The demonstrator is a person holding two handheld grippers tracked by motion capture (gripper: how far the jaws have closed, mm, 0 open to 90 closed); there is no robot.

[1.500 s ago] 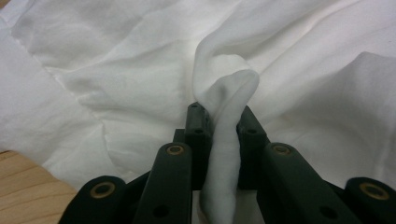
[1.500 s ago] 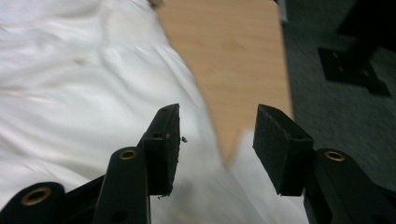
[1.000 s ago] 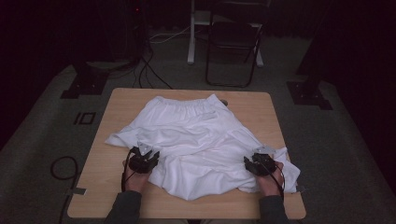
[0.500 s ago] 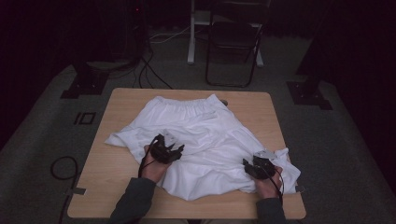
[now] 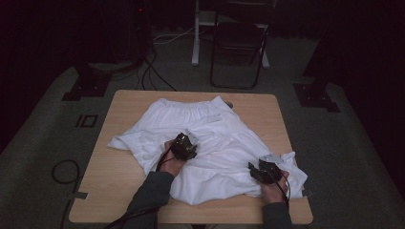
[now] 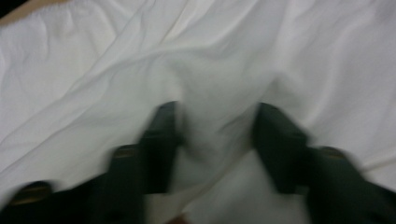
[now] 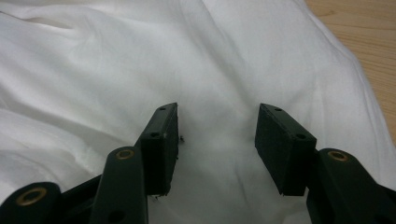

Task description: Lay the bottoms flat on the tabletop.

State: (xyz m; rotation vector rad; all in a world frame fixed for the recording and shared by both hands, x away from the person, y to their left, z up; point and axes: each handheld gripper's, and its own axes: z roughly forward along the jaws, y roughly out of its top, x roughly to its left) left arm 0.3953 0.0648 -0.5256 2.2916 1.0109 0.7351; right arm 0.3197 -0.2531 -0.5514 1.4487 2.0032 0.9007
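A crumpled white garment (image 5: 224, 126) with a gathered waistband lies spread over the wooden table (image 5: 117, 179). My left gripper (image 5: 190, 140) is over the middle of the garment and points away from me. In the left gripper view its jaws have just been closing around a raised hump of the white cloth (image 6: 215, 135), still wide apart, so my left gripper (image 6: 217, 109) is open. My right gripper (image 5: 254, 170) rests on the garment's near right part. It (image 7: 217, 112) stands open, with flat cloth (image 7: 215, 154) under the gap.
Bare wood (image 7: 364, 42) shows to the right of the garment and along the table's front edge. Behind the table are a dark folding chair (image 5: 239, 43), floor cables (image 5: 153, 71) and stand bases (image 5: 88, 86). A cable loop (image 5: 62, 171) lies on the floor at the left.
My left hand has moved from the garment's left edge rightward and away from me onto its middle. The cloth there is now bunched up. The right hand has stayed in place.
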